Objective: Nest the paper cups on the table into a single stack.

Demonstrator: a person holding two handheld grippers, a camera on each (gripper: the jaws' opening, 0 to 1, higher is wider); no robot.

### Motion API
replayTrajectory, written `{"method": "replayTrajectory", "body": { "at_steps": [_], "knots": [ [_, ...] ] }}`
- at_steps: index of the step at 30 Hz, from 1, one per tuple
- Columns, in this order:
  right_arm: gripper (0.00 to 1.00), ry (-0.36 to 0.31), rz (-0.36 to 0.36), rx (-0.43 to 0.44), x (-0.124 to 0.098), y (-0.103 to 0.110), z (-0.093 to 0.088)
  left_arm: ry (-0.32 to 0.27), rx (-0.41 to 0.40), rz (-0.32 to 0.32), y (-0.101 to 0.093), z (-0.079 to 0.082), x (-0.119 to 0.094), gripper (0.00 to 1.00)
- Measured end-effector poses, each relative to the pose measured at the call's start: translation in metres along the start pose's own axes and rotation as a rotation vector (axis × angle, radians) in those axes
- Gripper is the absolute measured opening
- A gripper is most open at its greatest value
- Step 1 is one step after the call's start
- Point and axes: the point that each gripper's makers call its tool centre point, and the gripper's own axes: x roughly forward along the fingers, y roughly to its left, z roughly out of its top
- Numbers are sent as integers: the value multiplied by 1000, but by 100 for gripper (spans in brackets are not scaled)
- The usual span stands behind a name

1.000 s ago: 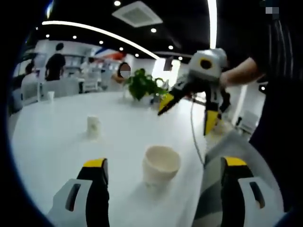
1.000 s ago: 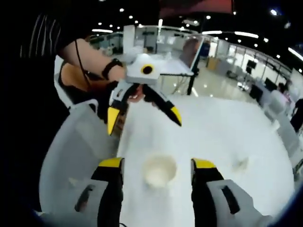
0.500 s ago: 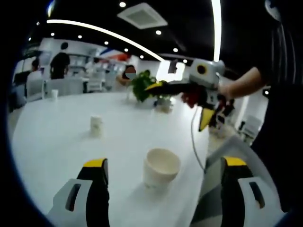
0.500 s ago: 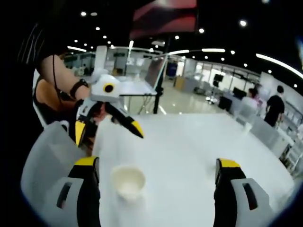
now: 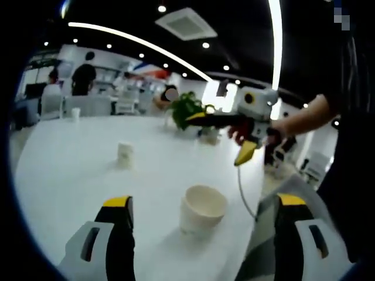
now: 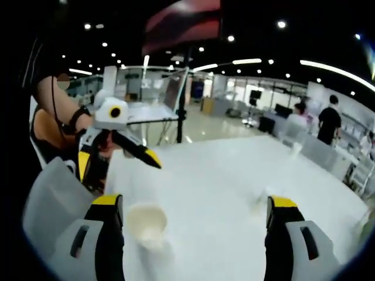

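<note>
A wide white paper cup stands upright on the white table, between the jaws of my left gripper, which is open and apart from it. A smaller cup stands further out, and a third cup is near the far edge. My right gripper hovers open above the table's right side. In the right gripper view, my right gripper is wide open, with the wide cup just inside its left jaw. A blurred cup stands near its right jaw. The left gripper hangs open behind.
A green potted plant stands at the back of the table. A pale grey chair sits against the table's near edge beside the person holding the grippers. Other people stand beyond the far side. A small far cup is near that edge.
My right gripper has opened wider and swung, so the wide cup now sits by its left jaw rather than centred. In the left gripper view it has risen and turned level.
</note>
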Motion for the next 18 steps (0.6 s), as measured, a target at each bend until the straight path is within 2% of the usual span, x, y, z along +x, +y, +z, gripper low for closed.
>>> {"method": "replayTrajectory", "body": {
  "at_steps": [9,13,18],
  "knots": [
    [100,-31,-87,81,10,-30,-12,-16,-20,30,4,-4,-1,98],
    [100,-59,-139,166,15,-48,-18,-20,-34,35,6,-5,0,98],
    [100,-75,-186,196,20,-67,-22,-11,-55,33,7,-9,2,98]
  ]
}}
